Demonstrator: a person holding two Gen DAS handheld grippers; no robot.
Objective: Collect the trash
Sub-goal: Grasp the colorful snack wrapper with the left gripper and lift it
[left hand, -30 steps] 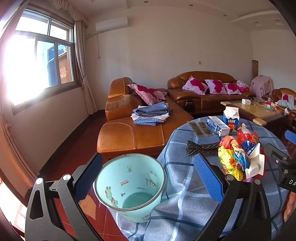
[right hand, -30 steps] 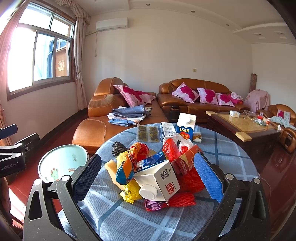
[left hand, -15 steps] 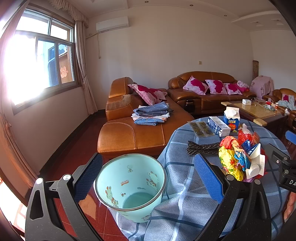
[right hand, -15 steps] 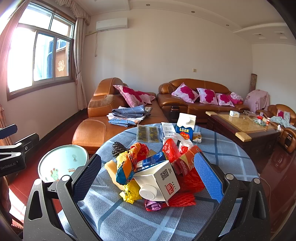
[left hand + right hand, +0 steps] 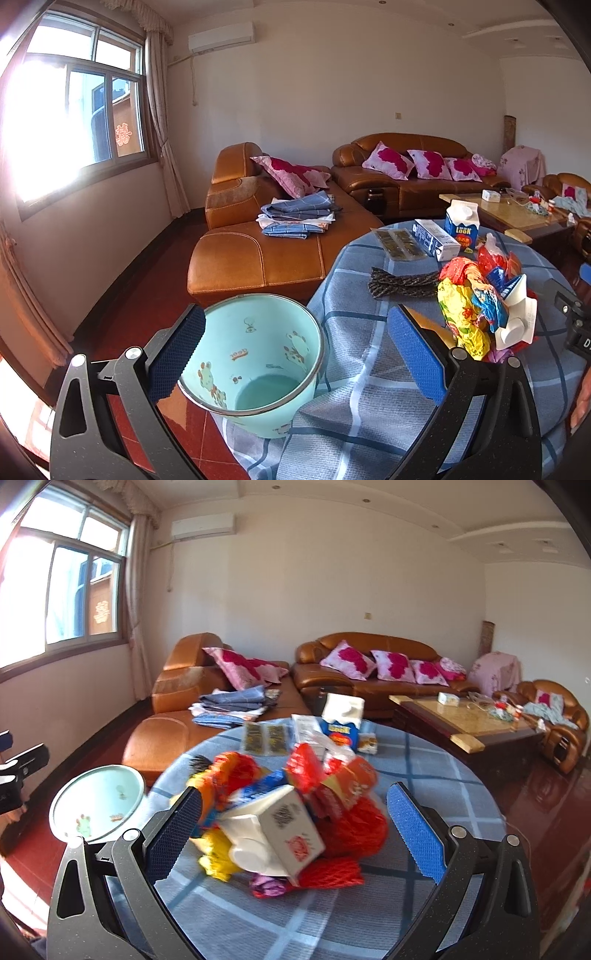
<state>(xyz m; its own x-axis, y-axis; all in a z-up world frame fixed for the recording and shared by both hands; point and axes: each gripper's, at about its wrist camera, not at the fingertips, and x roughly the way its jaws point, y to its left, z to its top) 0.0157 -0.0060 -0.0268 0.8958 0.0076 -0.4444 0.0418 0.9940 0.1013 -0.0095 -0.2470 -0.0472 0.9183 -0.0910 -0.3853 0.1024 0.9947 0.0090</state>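
A pale green bin (image 5: 255, 365) stands on the floor against the round table's left edge; it also shows in the right wrist view (image 5: 98, 805). My left gripper (image 5: 295, 354) is open, its jaws on either side of the bin's rim, above it. A heap of trash (image 5: 291, 812) lies on the blue checked tablecloth (image 5: 424, 775): a white carton (image 5: 280, 830), red netting, yellow and orange wrappers. The heap also shows in the left wrist view (image 5: 480, 306). My right gripper (image 5: 293, 834) is open, its jaws either side of the heap, close in front of it.
A blue milk carton (image 5: 461, 225), a flat white box (image 5: 434, 240), a clear packet (image 5: 397, 242) and a dark bundle (image 5: 399, 284) lie on the table's far side. Brown sofas (image 5: 266, 254) and a coffee table (image 5: 465, 720) stand behind.
My right gripper has moved forward and tilted towards the heap; its view is now blurred. My left gripper has barely moved.
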